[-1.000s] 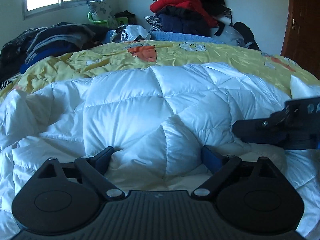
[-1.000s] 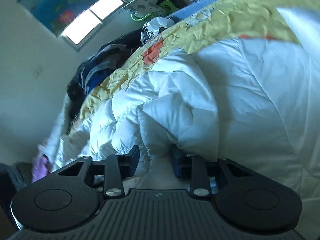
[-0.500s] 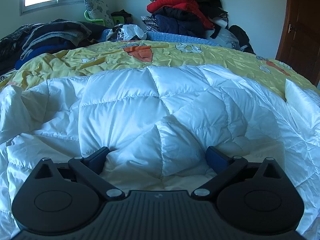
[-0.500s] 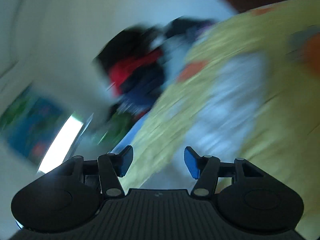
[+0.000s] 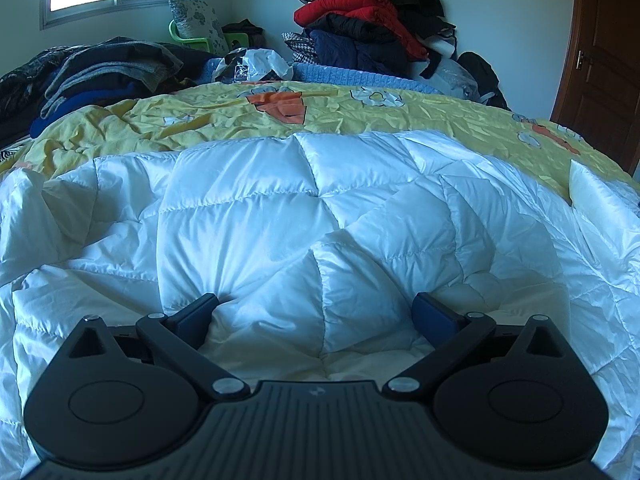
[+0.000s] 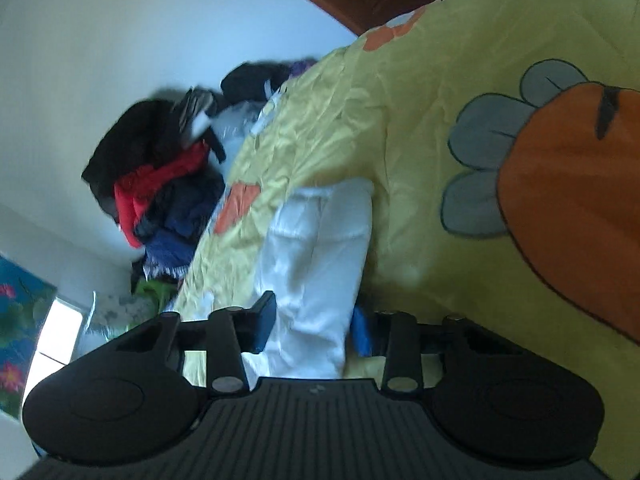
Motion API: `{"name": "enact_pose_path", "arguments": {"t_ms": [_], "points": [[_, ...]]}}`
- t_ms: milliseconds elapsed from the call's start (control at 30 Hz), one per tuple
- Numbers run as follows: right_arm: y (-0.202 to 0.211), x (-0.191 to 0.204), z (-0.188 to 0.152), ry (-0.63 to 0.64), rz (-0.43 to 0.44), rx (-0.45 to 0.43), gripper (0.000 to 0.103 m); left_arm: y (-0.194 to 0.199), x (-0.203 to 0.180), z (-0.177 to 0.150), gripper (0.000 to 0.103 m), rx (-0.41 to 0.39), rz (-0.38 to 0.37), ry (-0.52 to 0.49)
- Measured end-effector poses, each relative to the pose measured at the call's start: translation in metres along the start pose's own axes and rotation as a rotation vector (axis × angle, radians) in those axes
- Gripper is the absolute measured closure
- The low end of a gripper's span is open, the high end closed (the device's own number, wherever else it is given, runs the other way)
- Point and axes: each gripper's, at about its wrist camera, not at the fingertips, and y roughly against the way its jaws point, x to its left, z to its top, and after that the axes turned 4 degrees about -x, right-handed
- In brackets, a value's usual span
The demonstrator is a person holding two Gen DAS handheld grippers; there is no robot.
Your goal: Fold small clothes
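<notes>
A white quilted puffer garment (image 5: 304, 216) lies spread over a yellow bedspread (image 5: 360, 116). My left gripper (image 5: 316, 312) is wide open, its fingers pressed against a bulge of the white fabric that sits between them. In the right wrist view my right gripper (image 6: 312, 324) is rolled sideways and open, with a strip of the white garment (image 6: 316, 256), perhaps a sleeve, lying between its fingers. I cannot tell whether the fingers touch the strip.
A tall heap of red, black and navy clothes (image 5: 372, 20) stands at the far wall. Dark folded clothes (image 5: 92, 72) lie at the far left. A white bag (image 5: 256, 64) and a green chair (image 5: 192, 38) sit behind the bed. A brown door (image 5: 604, 52) is at right.
My right gripper let go of the garment's fold, swung away fast and rolled, and now faces the white strip on the yellow bedspread. It left the left wrist view. My left gripper barely moved.
</notes>
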Motion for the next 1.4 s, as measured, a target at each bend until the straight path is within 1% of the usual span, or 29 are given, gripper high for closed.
{"name": "enact_pose_path", "arguments": {"t_ms": [33, 100, 167, 233, 300, 400, 500, 567, 600, 667, 733, 767, 800, 833, 867, 933, 1033, 1100, 1167, 1300, 1367, 1400], "points": [[-0.004, 0.002, 0.001, 0.03, -0.01, -0.002, 0.092, 0.0, 0.0, 0.0, 0.0, 0.0, 0.0, 0.001], [0.0, 0.014, -0.002, 0.1, 0.005, -0.034, 0.092, 0.0, 0.0, 0.0, 0.0, 0.0, -0.001, 0.001], [0.015, 0.032, -0.011, 0.182, 0.074, -0.068, 0.093, 0.0, 0.0, 0.0, 0.0, -0.001, -0.004, 0.005], [0.037, 0.058, -0.025, 0.286, 0.147, -0.095, 0.093, 0.0, 0.0, 0.0, 0.0, -0.003, -0.007, 0.01], [0.065, 0.087, -0.046, 0.412, 0.236, -0.113, 0.093, 0.0, 0.001, 0.0, 0.0, -0.005, -0.013, 0.018], [0.111, 0.124, -0.09, 0.597, 0.38, -0.128, 0.093, 0.0, 0.004, 0.001, 0.0, -0.013, -0.026, 0.037], [0.147, 0.149, -0.147, 0.736, 0.522, -0.081, 0.093, 0.002, 0.007, 0.0, 0.0, -0.027, -0.046, 0.067], [0.159, 0.159, -0.19, 0.775, 0.6, -0.003, 0.093, 0.005, 0.015, 0.0, 0.0, -0.045, -0.066, 0.111], [0.162, 0.161, -0.217, 0.808, 0.626, 0.034, 0.093, 0.008, 0.019, 0.001, 0.0, -0.059, -0.077, 0.14], [0.166, 0.162, -0.262, 0.887, 0.636, 0.063, 0.093, 0.023, 0.032, 0.002, 0.0, -0.087, -0.107, 0.235], [0.164, 0.16, -0.298, 0.953, 0.628, 0.091, 0.093, 0.042, 0.051, -0.001, 0.0, -0.11, -0.19, 0.407], [0.164, 0.16, -0.298, 0.953, 0.628, 0.091, 0.093, 0.049, 0.059, -0.004, 0.0, -0.104, -0.247, 0.501], [0.167, 0.156, -0.321, 0.994, 0.644, 0.093, 0.093, 0.054, 0.066, -0.007, 0.0, -0.098, -0.306, 0.578], [0.17, 0.154, -0.328, 1.013, 0.652, 0.086, 0.093, 0.058, 0.071, -0.009, 0.0, -0.087, -0.356, 0.632], [0.171, 0.154, -0.333, 1.036, 0.657, 0.078, 0.093, 0.06, 0.072, -0.009, 0.0, -0.065, -0.386, 0.669], [0.175, 0.154, -0.337, 1.068, 0.675, 0.064, 0.093, 0.061, 0.072, -0.008, 0.0, -0.019, -0.425, 0.718], [0.182, 0.152, -0.346, 1.122, 0.701, 0.044, 0.093, 0.059, 0.066, 0.001, 0.0, 0.011, -0.459, 0.751], [0.185, 0.151, -0.351, 1.158, 0.716, 0.032, 0.093, 0.057, 0.061, 0.011, 0.0, 0.015, -0.443, 0.745], [0.189, 0.152, -0.355, 1.198, 0.727, 0.024, 0.093, 0.058, 0.053, 0.021, 0.0, 0.007, -0.448, 0.728], [0.198, 0.15, -0.368, 1.266, 0.752, -0.012, 0.093, 0.059, 0.029, 0.037, 0.0, 0.028, -0.476, 0.661], [0.201, 0.151, -0.372, 1.287, 0.757, -0.018, 0.093, 0.058, 0.018, 0.039, 0.0, 0.042, -0.465, 0.621], [0.202, 0.151, -0.373, 1.293, 0.757, -0.017, 0.093, 0.058, 0.016, 0.038, 0.0, 0.054, -0.462, 0.628]]}}
